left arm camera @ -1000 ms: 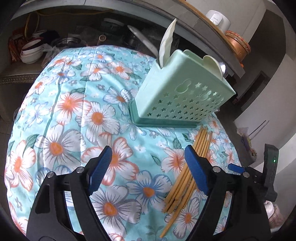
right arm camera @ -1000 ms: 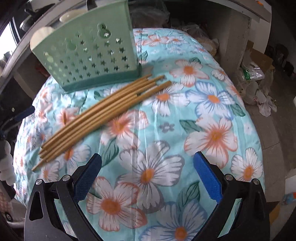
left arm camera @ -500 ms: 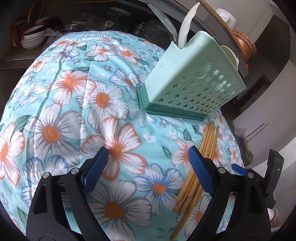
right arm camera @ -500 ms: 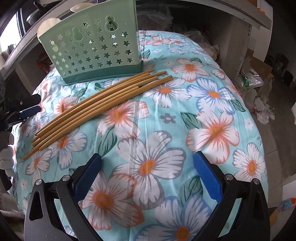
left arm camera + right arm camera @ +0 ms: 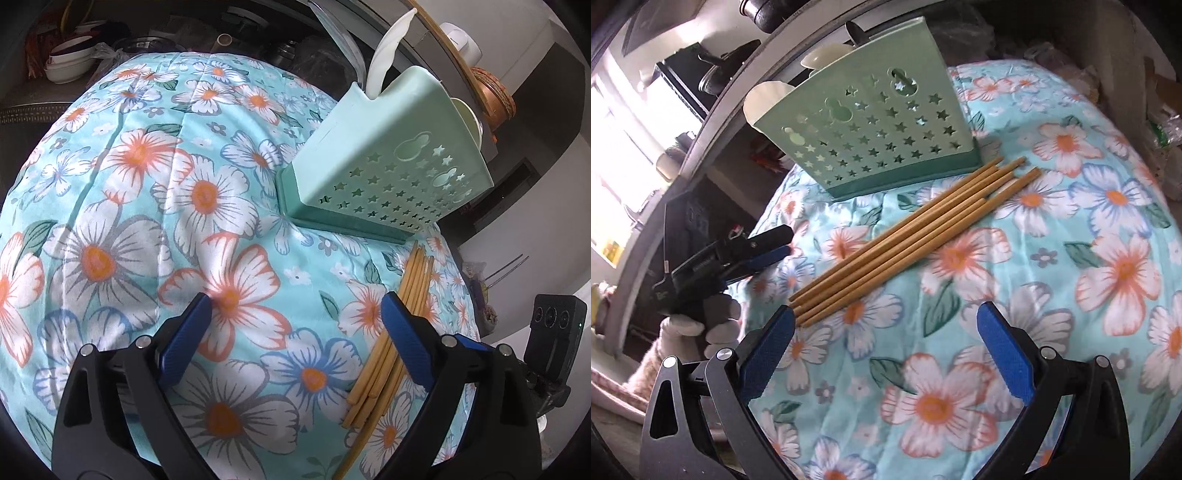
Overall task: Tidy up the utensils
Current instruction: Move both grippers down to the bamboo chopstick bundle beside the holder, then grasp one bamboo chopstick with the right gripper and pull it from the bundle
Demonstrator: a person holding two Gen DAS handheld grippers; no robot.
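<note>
Holding both grippers low over the flowered cloth (image 5: pixel 110 206), we have our left gripper (image 5: pixel 295 332) spread wide with nothing between its blue pads (image 5: pixel 184 339), and our right gripper (image 5: pixel 886 343) is likewise released and empty. The bamboo chopsticks (image 5: pixel 908 236) lie in a loose bundle on the cloth, side by side, their thick ends close to the base of the mint-green utensil holder (image 5: pixel 871 136) and their thin ends reaching toward our right gripper's left pad (image 5: pixel 764 354). In the left wrist view the same chopsticks (image 5: pixel 402 321) run partly behind our left gripper's right pad, so part of their length is hidden there. The holder (image 5: pixel 388 166) stands upright on the cloth, its front wall pierced with stars; a white spoon handle (image 5: pixel 384 55) and a pale rounded piece (image 5: pixel 764 103) stick up out of its top. Beyond the cloth sit stacked bowls (image 5: pixel 66 66) on a dark shelf and a copper-coloured pot (image 5: pixel 495 92) on a ledge.
</note>
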